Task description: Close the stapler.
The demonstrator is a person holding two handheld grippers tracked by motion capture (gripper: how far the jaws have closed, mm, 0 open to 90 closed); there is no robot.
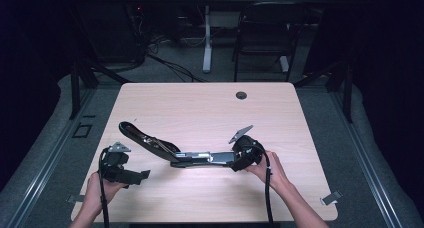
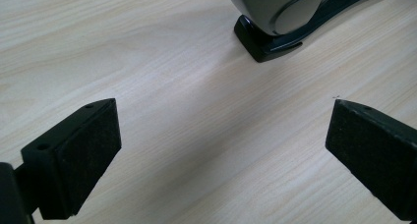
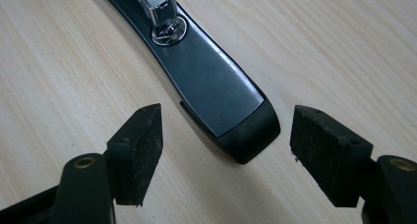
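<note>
Opened stapler lies flat on the surface. My right gripper stands with jaws wide, straddling the base tip, not pressing. Left gripper waits wide, empty, near the stapler's head. I should centre before closing squarely.

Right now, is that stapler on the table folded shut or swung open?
Swung open. The stapler lies spread on the table: its base flat, its top arm angled up and away, staple channel exposed.

The right gripper has its jaws apart on either side of the stapler's rounded black base end, not touching it, above the pale wooden tabletop.
</note>
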